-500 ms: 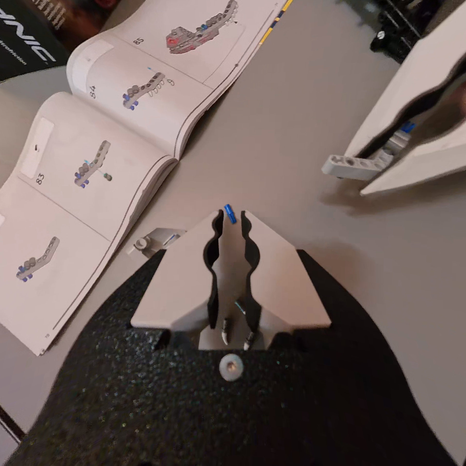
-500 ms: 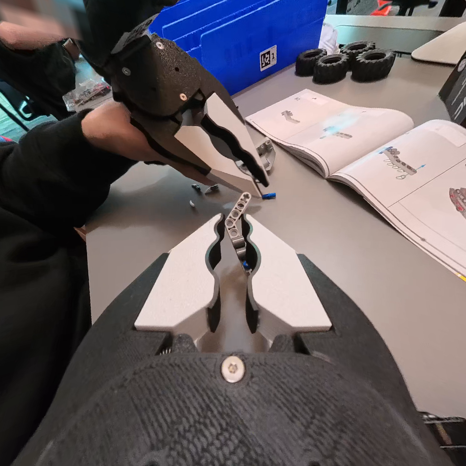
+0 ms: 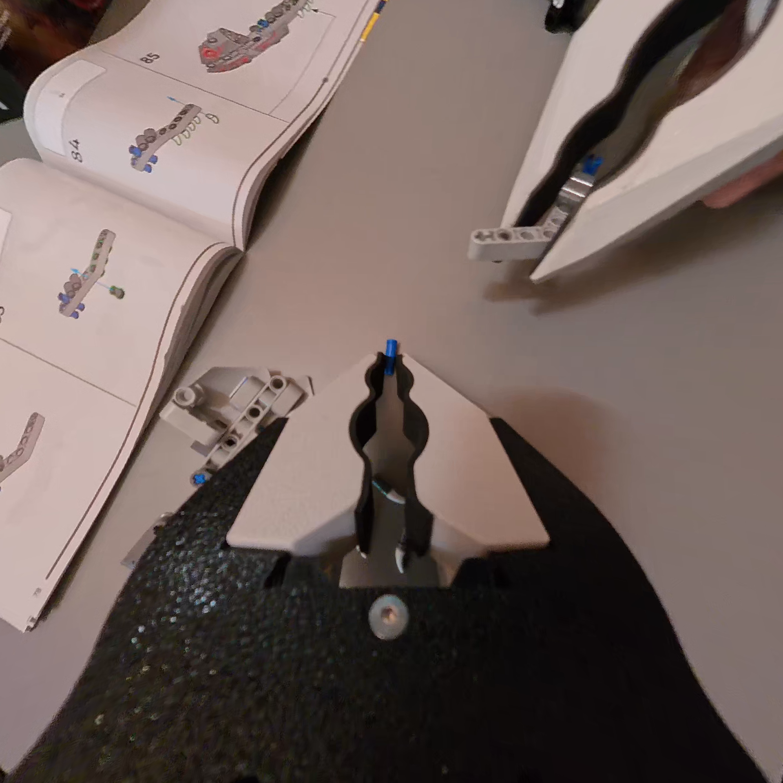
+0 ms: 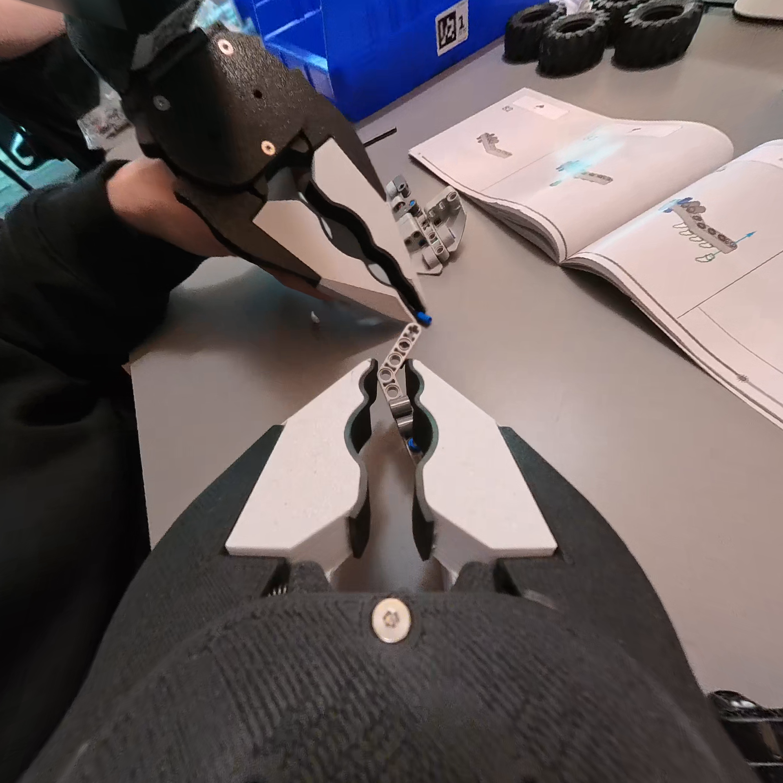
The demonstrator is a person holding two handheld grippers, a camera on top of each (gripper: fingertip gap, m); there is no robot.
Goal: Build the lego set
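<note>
Left tool (image 3: pixel 390 360) pinches blue pin (image 3: pixel 390 355); right tool (image 4: pixel 392 367) clamps grey beam (image 4: pixel 396 364).

Two claws show: the left claw (image 3: pixel 390 360) and the right claw (image 4: pixel 392 366). One blue pin (image 3: pixel 390 356) sits at the left claw's tips, and one grey bent beam (image 4: pixel 395 369) in the right claw. One grey part-built assembly (image 4: pixel 428 224) lies on the one table (image 4: pixel 572 402). One open instruction booklet (image 4: pixel 614 178), one blue bin (image 4: pixel 373 51), and at least three black tyres (image 4: pixel 572 38) are visible.
</note>
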